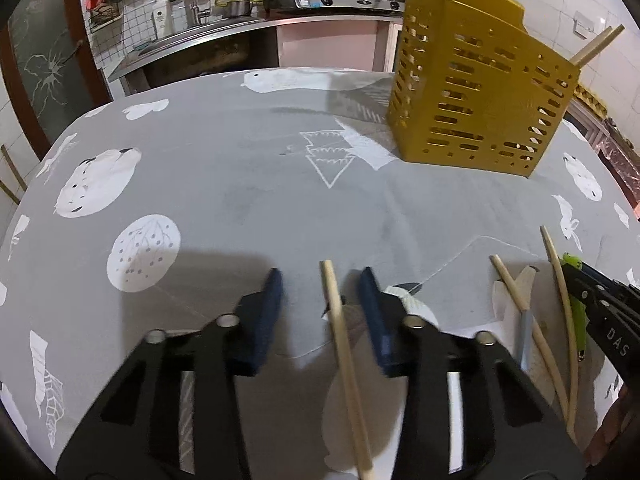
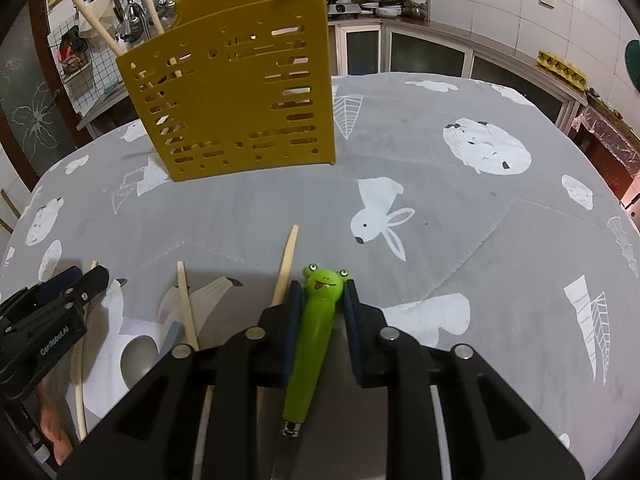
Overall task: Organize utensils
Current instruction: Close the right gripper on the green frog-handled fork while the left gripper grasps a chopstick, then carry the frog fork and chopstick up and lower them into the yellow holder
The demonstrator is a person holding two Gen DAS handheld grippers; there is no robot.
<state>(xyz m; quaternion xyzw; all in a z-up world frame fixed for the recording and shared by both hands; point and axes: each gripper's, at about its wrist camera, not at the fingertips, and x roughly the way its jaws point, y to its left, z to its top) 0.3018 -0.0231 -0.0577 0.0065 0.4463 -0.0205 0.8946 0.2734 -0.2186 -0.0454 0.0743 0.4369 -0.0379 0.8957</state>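
Observation:
A yellow slotted utensil holder (image 1: 476, 96) (image 2: 236, 96) stands on the grey patterned tablecloth (image 1: 240, 200) with wooden chopsticks sticking out of its top. My left gripper (image 1: 322, 276) is low over the cloth. A wooden chopstick (image 1: 344, 352) lies between its blue pads (image 1: 272, 292), and a gap shows on both sides of it. My right gripper (image 2: 322, 288) is shut on a green frog-headed utensil handle (image 2: 316, 328), whose metal end shows below the jaws. The left wrist view shows the right gripper (image 1: 592, 288) at the right edge.
Loose chopsticks (image 2: 186, 304) (image 2: 286, 264) and a blue-grey handle (image 2: 172, 336) lie on the cloth between the two grippers, also seen as chopsticks (image 1: 516, 292) (image 1: 560, 280). Kitchen counters with a stove (image 1: 328, 0) and sink lie beyond the table's far edge.

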